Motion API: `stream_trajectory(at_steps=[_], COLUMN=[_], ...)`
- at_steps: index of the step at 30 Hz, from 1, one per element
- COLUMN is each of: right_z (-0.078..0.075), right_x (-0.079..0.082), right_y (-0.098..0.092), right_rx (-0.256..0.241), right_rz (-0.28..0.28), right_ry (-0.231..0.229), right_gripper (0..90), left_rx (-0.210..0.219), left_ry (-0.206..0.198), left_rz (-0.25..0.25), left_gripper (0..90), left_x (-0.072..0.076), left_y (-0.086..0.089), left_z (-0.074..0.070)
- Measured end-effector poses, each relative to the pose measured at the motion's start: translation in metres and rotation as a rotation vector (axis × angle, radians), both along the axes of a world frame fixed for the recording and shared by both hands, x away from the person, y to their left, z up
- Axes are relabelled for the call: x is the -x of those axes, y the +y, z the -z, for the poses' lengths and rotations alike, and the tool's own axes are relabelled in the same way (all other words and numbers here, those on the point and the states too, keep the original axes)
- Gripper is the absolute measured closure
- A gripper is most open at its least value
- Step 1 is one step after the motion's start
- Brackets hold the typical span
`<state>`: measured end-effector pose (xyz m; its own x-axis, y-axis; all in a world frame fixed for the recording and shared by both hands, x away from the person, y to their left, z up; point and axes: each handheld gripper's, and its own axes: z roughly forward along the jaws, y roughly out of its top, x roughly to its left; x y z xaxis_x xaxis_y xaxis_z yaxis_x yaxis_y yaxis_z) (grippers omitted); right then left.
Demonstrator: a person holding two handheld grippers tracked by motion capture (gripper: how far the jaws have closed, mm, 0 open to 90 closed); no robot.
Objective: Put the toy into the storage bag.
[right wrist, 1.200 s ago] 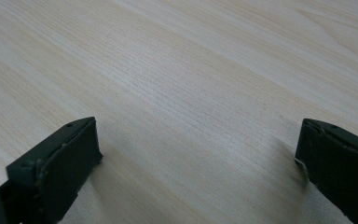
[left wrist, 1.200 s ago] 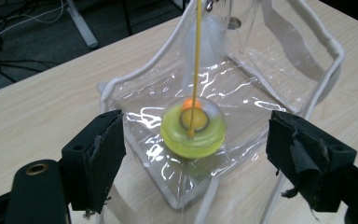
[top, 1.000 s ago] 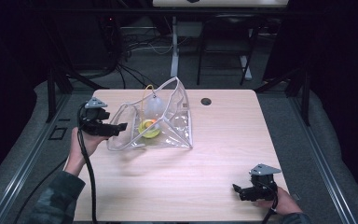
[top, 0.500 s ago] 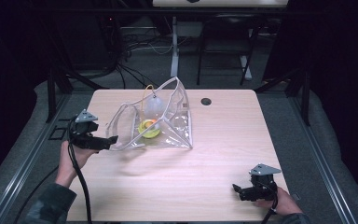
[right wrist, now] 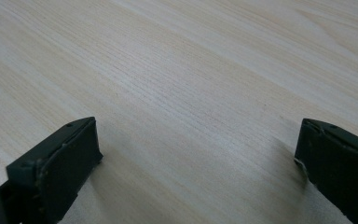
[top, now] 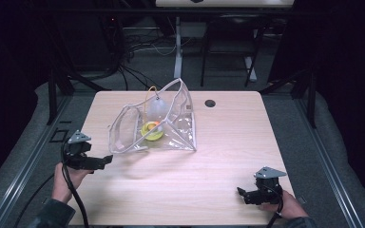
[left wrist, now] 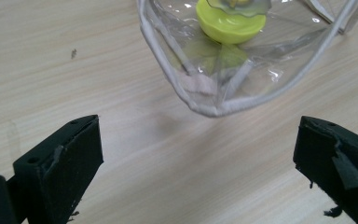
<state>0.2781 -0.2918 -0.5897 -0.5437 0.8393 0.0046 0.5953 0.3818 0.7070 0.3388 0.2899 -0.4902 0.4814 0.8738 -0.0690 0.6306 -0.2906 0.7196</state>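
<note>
The clear bag stands open mid-table with a yellow bowl inside, my left gripper spread empty just beside its rim, my right gripper spread well apart, and a careless nudge could topple it.
</note>
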Motion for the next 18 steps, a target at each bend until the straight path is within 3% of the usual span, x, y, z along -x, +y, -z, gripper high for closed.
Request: stream_trajectory(at_steps=[6,8,9,10,15,18], right_z=[0.000,0.000,0.000,0.000,0.000,0.000], right_x=[0.000,0.000,0.000,0.000,0.000,0.000], right_y=[0.000,0.000,0.000,0.000,0.000,0.000], right_rx=[0.001,0.001,0.001,0.001,0.001,0.001], right_rz=[0.003,0.003,0.003,0.003,0.003,0.002], right_ry=[-0.002,-0.001,-0.001,-0.002,-0.001,-0.001], right_gripper=[0.0,0.0,0.0,0.0,0.0,0.0], left_rx=[-0.031,-0.074,-0.074,-0.107,-0.136,-0.153], left_ry=[0.030,0.045,0.045,0.060,0.098,0.097], left_rz=[0.017,0.023,0.023,0.033,0.058,0.062], left_gripper=[0.1,0.0,0.0,0.0,0.0,0.0], left_x=[0.005,0.006,0.006,0.005,0.002,0.003], left_y=[0.001,-0.001,-0.001,-0.004,-0.008,-0.009], left_z=[0.016,0.022,0.022,0.029,0.042,0.043])
